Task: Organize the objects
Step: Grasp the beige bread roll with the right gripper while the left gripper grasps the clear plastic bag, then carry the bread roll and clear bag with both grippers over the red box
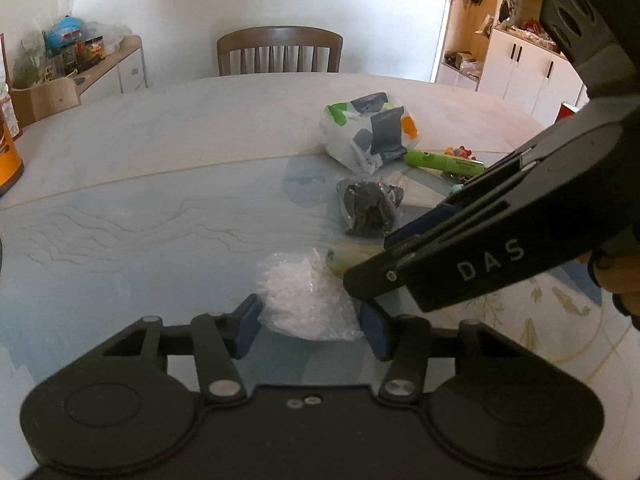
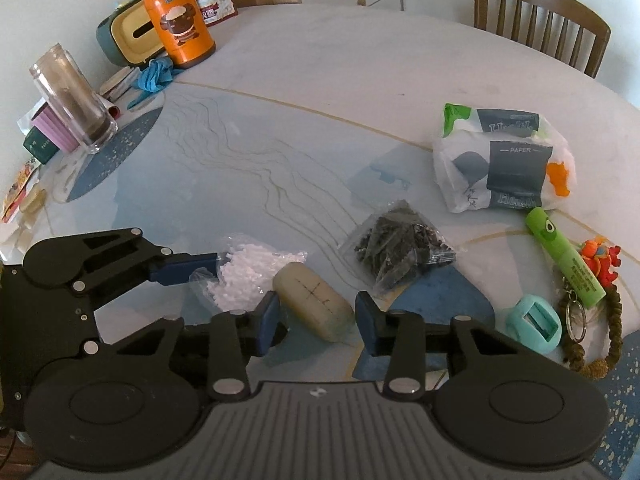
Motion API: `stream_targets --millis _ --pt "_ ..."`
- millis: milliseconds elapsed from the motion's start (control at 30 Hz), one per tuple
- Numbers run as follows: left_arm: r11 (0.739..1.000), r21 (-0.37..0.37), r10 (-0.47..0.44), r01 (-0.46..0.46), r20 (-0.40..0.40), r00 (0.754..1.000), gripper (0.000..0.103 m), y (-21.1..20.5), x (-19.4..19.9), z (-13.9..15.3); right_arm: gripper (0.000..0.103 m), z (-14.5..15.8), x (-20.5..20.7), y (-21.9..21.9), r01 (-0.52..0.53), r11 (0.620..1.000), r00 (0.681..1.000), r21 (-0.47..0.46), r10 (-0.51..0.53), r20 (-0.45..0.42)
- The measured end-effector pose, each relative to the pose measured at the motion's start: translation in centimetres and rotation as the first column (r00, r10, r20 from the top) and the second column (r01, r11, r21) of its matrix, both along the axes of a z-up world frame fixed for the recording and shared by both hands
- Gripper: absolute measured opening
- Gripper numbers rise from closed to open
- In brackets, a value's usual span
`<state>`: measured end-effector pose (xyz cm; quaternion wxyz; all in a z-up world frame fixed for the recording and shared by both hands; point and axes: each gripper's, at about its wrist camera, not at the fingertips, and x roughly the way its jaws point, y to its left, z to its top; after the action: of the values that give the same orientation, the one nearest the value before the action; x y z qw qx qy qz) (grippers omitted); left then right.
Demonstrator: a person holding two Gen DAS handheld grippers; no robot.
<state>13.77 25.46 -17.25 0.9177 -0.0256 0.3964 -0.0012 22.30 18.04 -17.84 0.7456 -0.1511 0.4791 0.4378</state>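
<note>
Cream bottle (image 2: pixel 314 306) lies flat on desk (image 2: pixel 320 80), slanting up-left; right tongs (image 2: pixel 316 320) spread astride. Left tongs (image 1: pixel 310 326) spread around white-pellet bag (image 1: pixel 304 300).

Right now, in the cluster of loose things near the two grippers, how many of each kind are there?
Clear bags of small bits: 2, a white-bead bag and a dark-piece bag
Tissue packs: 1
Cream oblong blocks: 1
Green highlighters: 1
Teal holders: 1
Orange keychain charms: 1
Total: 7
</note>
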Motion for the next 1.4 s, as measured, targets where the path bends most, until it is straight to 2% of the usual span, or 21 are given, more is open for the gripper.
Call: stream_targets --millis 167,400,700,833,1100,1400 --pt "1.000 -0.006 0.016 -0.016 -0.002 1.000 0.042 0.3 0.1 0.1 0.022 0.0 0.1 -0.4 0.023 1.000 1.000 0.002 -0.023 -0.009" --pt "0.999 -0.024 0.022 -0.022 0.002 1.000 0.034 0.4 -0.2 0.7 0.021 0.3 -0.2 -1.7 0.055 0.998 0.998 0.020 -0.055 -0.008" --pt "0.995 -0.089 0.044 -0.044 0.000 0.999 0.031 -0.3 -1.6 2.0 0.021 2.7 -1.4 -5.1 0.126 0.988 0.992 0.084 -0.125 -0.019" --pt "0.992 -0.114 0.053 -0.051 0.010 0.999 0.031 -1.1 -2.2 3.3 0.021 4.7 -1.8 -7.6 0.165 0.980 0.986 0.114 -0.165 -0.009" --pt "0.987 -0.159 0.015 -0.005 0.062 0.998 0.031 -4.2 -2.3 7.8 0.021 8.3 -2.5 -13.8 0.271 0.948 0.960 0.168 -0.278 0.018" --pt "0.975 -0.189 -0.095 0.118 0.126 0.988 0.031 -10.2 -1.0 12.0 0.021 12.0 -3.1 -22.1 0.384 0.893 0.911 0.233 -0.408 0.061"
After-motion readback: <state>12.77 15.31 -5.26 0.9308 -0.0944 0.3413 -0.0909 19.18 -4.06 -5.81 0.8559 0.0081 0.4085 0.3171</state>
